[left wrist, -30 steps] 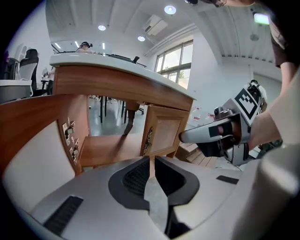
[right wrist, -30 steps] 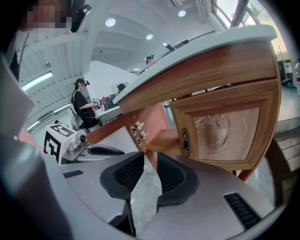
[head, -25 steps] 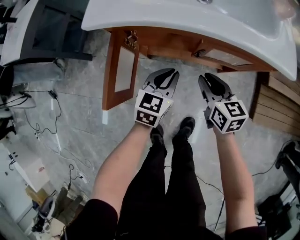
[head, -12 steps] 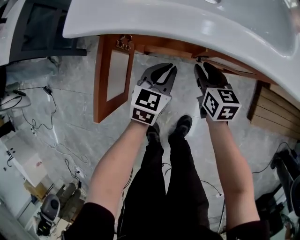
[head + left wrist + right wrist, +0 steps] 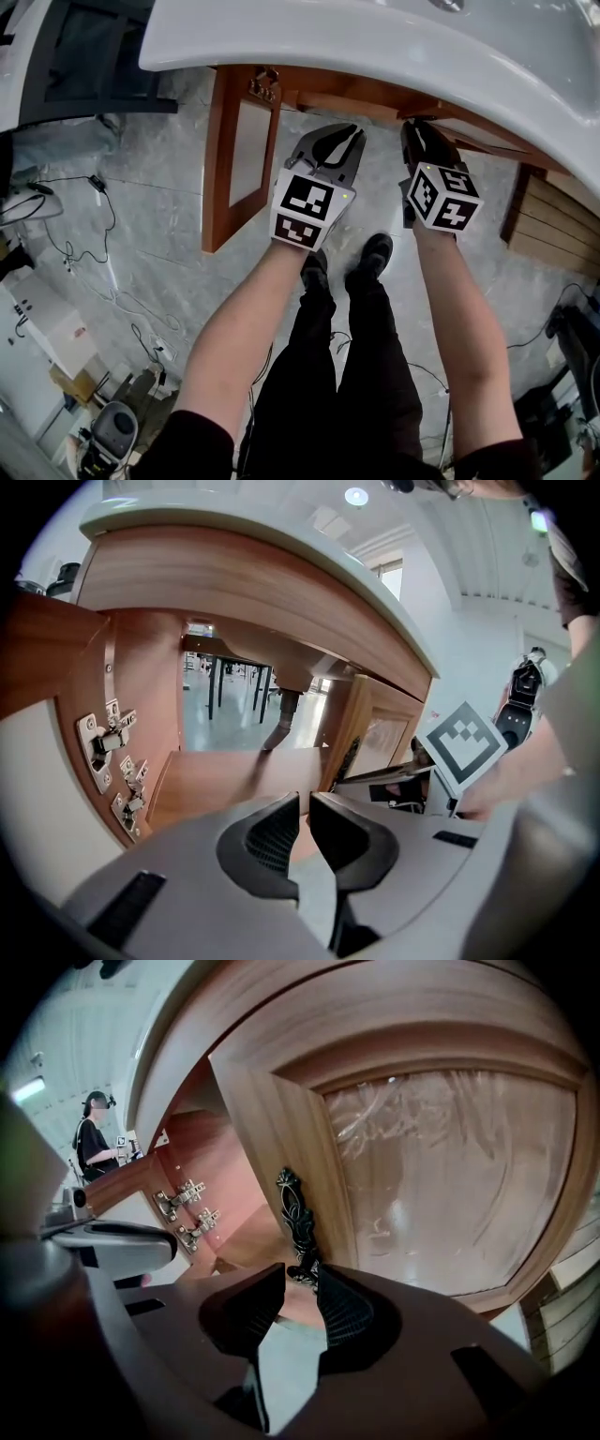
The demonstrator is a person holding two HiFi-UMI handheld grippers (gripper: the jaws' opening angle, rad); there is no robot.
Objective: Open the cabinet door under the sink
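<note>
on my right gripper (image 5: pixel 300 1283) the jaws stand apart, just narrowing round the lower end of the dark handle (image 5: pixel 292 1206) on the closed right door (image 5: pixel 450 1176) under the sink (image 5: pixel 375 42), so i'd seat deeper, clamp squarely, then swing it out; my left gripper (image 5: pixel 305 803) is nearly together, empty.

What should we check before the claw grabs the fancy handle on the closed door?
1. Right gripper lined up with the handle: ok, the handle's lower end shows between the jaw tips.
2. Grip on the handle: not ok. The jaws have just been closing a little, but they stand apart and do not press on it.
3. Right door shut and ready to pull: ok.
4. Left door out of the way: ok, it is swung open.
5. Left gripper free: ok, jaws nearly together, nothing between them.
6. Room for the door to swing past the legs: cannot tell.
</note>
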